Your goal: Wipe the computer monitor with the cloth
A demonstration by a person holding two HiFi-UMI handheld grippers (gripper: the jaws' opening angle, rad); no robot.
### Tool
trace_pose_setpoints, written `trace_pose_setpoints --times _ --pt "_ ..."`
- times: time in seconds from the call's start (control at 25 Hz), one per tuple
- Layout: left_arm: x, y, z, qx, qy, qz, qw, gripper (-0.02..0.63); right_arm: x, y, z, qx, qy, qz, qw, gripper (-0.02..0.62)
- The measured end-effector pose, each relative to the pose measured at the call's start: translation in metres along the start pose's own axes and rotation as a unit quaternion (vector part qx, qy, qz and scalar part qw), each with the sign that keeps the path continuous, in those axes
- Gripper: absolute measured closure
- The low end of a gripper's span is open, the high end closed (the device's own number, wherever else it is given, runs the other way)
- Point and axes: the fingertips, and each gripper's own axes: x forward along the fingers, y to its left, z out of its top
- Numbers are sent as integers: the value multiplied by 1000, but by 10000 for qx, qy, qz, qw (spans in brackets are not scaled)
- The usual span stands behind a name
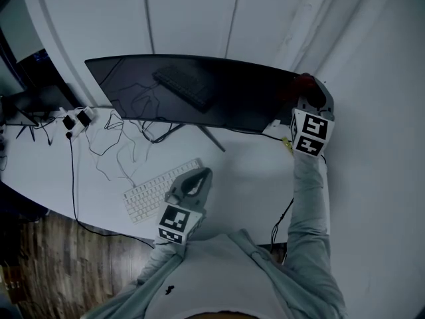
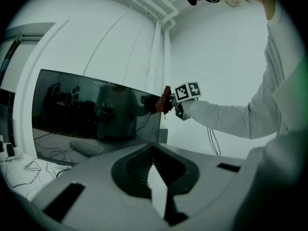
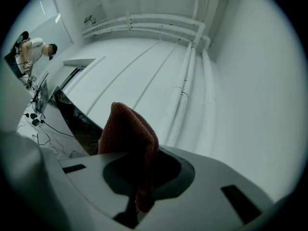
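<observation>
As the cloth (image 3: pixel 127 134) is pinched by the right gripper (image 1: pixel 309 97) — left gripper (image 1: pixel 202 175) closed, empty — the unbraced monitor (image 1: pixel 133 85) may be tipped.

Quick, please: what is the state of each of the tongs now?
The left tongs: closed, empty.
The right tongs: closed on the cloth, at the right end of the monitor.

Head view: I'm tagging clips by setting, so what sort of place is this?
Probably an office or lab workstation: a wide curved monitor and white keyboard on a white desk, with loose cables.
</observation>
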Motion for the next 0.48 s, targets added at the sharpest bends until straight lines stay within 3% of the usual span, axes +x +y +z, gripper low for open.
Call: trace_pose_setpoints --times 0.2,0.48 --pt "-4 7 2 -50 -32 45 10000 586 4 0 4 -20 31 -40 10000 557" --pt "-11 21 -5 -127 12 87 9999 586 5 13 13 -433 47 -130 9990 558"
